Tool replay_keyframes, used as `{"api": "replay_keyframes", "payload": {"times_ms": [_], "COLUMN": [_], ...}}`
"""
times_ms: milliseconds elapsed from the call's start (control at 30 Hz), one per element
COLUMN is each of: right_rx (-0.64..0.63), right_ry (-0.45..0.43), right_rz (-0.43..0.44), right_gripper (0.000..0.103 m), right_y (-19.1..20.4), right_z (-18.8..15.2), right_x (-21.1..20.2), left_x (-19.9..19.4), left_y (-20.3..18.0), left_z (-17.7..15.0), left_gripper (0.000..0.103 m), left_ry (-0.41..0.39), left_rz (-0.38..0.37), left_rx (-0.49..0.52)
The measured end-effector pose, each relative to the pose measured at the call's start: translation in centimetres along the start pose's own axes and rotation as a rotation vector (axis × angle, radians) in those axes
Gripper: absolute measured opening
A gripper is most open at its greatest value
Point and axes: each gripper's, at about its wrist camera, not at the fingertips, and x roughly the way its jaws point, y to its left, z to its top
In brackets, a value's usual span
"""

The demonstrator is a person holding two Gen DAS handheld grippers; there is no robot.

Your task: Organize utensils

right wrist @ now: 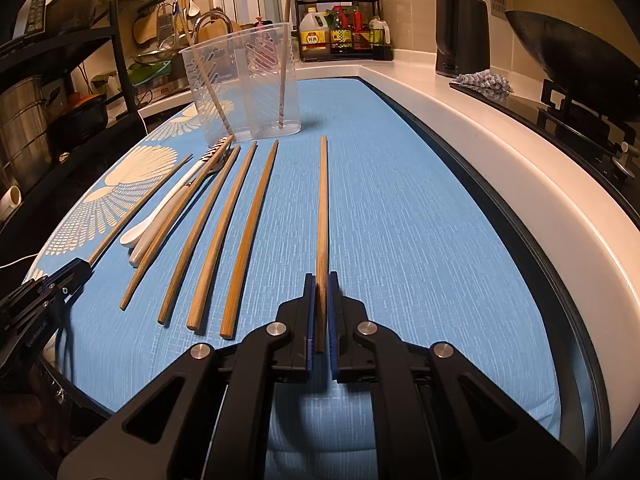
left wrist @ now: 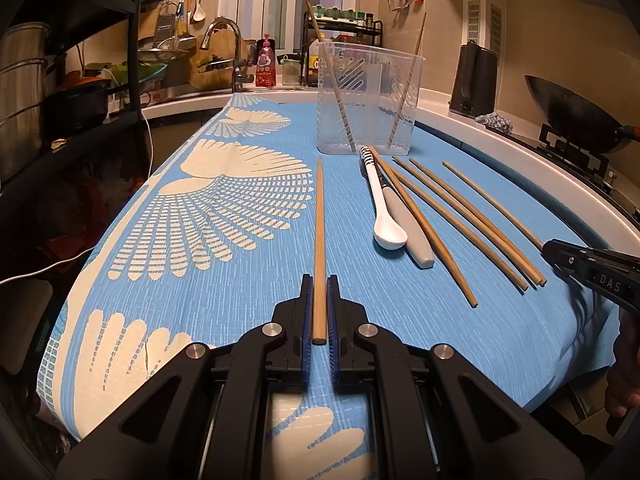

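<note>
My left gripper (left wrist: pixel 319 292) is shut on the near end of a wooden chopstick (left wrist: pixel 319 232) that lies pointing away along the blue cloth. My right gripper (right wrist: pixel 320 288) is shut on another chopstick (right wrist: pixel 322 208), the rightmost one, also resting on the cloth. Between them lie several loose chopsticks (right wrist: pixel 244 236), a white spoon (left wrist: pixel 386 220) and a grey-handled utensil (left wrist: pixel 414 236). A clear plastic container (left wrist: pixel 368 120) stands upright beyond them with two chopsticks leaning inside. The right gripper (left wrist: pixel 550 250) shows at the right edge of the left wrist view, and the left gripper (right wrist: pixel 82 270) at the left edge of the right wrist view.
The blue cloth (left wrist: pixel 240 300) with cream fan patterns covers the worktop. A white counter rim (right wrist: pixel 500 152) curves along the right, with a black kettle (right wrist: pixel 460 32), a wok (right wrist: pixel 580 52) on the stove and a crumpled rag (right wrist: pixel 484 82). A dark shelf rack (left wrist: pixel 100 80) and the sink tap (left wrist: pixel 228 40) stand at the left.
</note>
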Motion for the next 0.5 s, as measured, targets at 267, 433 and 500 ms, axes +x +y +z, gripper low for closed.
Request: {"api": "replay_keyframes", "payload": {"times_ms": [267, 433, 500], "right_rx": [-0.005, -0.004, -0.004], "right_ry": [-0.001, -0.001, -0.001], "right_rz": [-0.003, -0.002, -0.002], "right_gripper": [0.006, 0.005, 0.005], "right_y": [0.13, 0.12, 0.12], "right_z": [0.0, 0.01, 0.05], "right_x": [0.02, 0.01, 0.03], "left_x": [-0.06, -0.09, -0.15], "left_y": [0.03, -0.01, 0.01], "left_z": [-0.07, -0.01, -0.08], "left_gripper": [0.007, 0.007, 0.007], "left_ry": [-0.001, 0.001, -0.001], "left_rz": [0.001, -0.002, -0.002], "left_rx": [0.001, 0.006, 0.008]}}
